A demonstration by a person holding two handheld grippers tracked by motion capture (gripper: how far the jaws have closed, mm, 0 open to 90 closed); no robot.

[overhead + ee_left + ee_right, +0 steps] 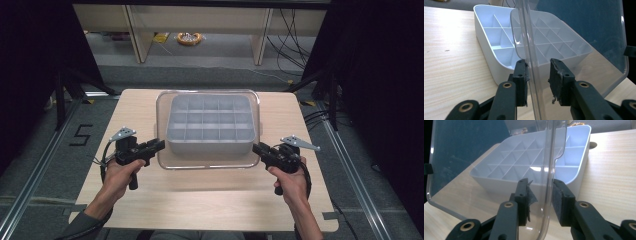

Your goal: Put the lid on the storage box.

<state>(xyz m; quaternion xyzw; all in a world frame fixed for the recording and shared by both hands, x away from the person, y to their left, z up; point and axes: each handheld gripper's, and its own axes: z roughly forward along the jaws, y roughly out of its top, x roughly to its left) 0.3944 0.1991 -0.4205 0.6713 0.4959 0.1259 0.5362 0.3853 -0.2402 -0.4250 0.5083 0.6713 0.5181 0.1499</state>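
- Two hand-held grippers at work, one per hand: our left hand-held gripper [159, 145] sits at the near left corner of the clear lid [208, 163], our right hand-held gripper [258, 148] at the near right corner.
- Under the lid sits a grey divided box [208, 125], mid-tabletop [200, 200], its long axis running left to right across us.
- From above, the lid overhangs the box on all sides; whether it rests on the box rim or hangs just over it, we cannot tell.
- Left gripper view: jaws part open, straddling the lid's edge. One pad [522, 75] looks to touch the plastic, the other stands off with a gap. Not clamped.
- Right gripper view: same picture, jaws part open either side of the lid's rim [547, 195], a gap showing at both pads. Not clamped.
- Key relation: the lid's near edge lies between the two grippers, each pointing inward toward the other along the lid's long axis. Both hands look equally close; neither leads.
- Our judgement: the work in hand is handling the lid over the box, either seating it or taking hold to lift it. A one-sided grip would likely tilt the lid.
- Box compartments look empty from all three views.
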